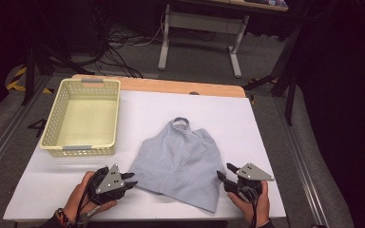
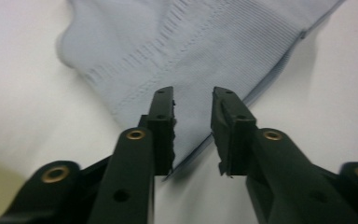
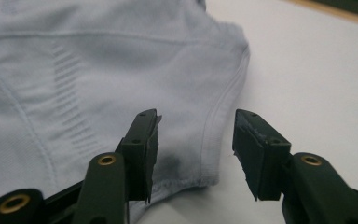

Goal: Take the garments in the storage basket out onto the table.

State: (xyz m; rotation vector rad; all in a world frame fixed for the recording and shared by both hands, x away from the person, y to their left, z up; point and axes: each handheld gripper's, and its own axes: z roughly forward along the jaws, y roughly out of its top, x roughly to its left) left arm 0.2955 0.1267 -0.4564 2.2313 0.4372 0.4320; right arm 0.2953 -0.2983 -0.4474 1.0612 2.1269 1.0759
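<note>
A light blue sleeveless top (image 1: 178, 156) lies spread flat on the white table cover (image 1: 266, 137), neck toward the far side. My left gripper (image 1: 133, 179) sits at the top's near left corner. In the left gripper view its jaws (image 2: 193, 93) stand apart over the hem edge of the top (image 2: 191, 42), and the pads are not pressing on the cloth. My right gripper (image 1: 223, 171) is at the near right corner. In the right gripper view its jaws (image 3: 196, 116) stand open above that corner of the top (image 3: 98, 60), with the hem lying between them.
A pale yellow plastic basket (image 1: 81, 151) stands on the table's far left with nothing in it. The wooden table edge (image 1: 171, 86) runs along the back. Beyond it are cables and a desk frame (image 1: 164, 52) on the floor.
</note>
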